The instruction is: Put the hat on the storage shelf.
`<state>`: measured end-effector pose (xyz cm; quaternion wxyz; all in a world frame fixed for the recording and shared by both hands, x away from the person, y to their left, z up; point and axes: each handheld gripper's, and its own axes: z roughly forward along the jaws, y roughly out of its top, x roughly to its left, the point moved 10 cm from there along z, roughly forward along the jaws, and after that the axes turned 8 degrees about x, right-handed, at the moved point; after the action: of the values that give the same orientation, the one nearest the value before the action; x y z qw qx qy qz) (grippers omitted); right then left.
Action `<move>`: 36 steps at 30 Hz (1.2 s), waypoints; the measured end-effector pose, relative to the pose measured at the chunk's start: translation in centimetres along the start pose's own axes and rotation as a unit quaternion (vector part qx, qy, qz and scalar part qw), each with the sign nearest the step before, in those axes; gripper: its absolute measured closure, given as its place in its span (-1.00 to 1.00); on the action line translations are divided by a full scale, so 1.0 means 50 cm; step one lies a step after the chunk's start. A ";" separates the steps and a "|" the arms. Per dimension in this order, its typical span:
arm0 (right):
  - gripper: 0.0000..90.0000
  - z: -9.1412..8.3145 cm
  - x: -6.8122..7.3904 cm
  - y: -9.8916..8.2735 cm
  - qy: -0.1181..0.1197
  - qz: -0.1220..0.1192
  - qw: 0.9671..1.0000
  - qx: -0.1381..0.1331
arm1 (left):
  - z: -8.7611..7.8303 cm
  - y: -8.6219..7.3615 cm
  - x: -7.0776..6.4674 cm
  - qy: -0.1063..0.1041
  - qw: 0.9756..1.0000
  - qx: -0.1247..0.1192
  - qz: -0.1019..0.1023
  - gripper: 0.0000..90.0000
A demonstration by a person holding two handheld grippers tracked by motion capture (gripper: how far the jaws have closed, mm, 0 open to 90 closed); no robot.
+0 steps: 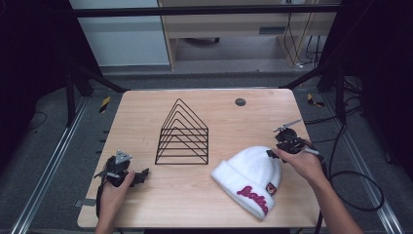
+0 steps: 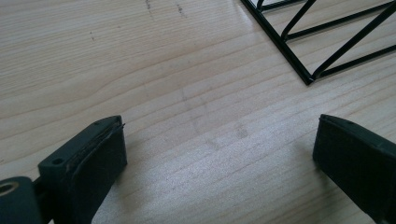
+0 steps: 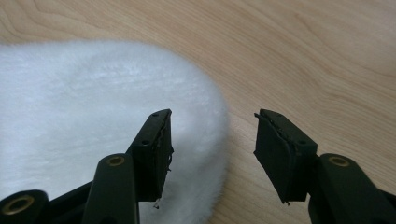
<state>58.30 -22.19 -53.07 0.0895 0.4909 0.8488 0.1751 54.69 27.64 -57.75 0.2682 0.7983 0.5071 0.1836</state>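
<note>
Right gripper view: right gripper (image 3: 212,154) open, straddling crown edge of fluffy white knit beanie (image 3: 93,116), on light wooden bench (image 1: 146,195). Left gripper (image 1: 134,176) open, empty, beside black wire triangular rack (image 1: 182,134), farther from beanie.

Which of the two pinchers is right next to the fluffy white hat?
The right gripper. Its open jaws reach over the white hat's edge, while the left gripper sits open over bare table.

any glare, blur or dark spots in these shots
High view: even light on the table, surroundings nearly black. Left gripper view: soft sheen on the wood, jaws cast shadows, wire rack sharp. Right gripper view: white beanie bright, its fuzz soft, jaw tips crisp.
</note>
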 end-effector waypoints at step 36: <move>0.34 0.060 0.025 -0.015 0.029 0.010 0.999 0.023 | 0.000 0.000 0.000 0.000 1.000 0.000 0.001 -0.96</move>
<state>58.05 -20.84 -56.12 0.0518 0.4959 0.8498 0.1709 54.68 27.64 -57.75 0.2683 0.7990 0.5058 0.1838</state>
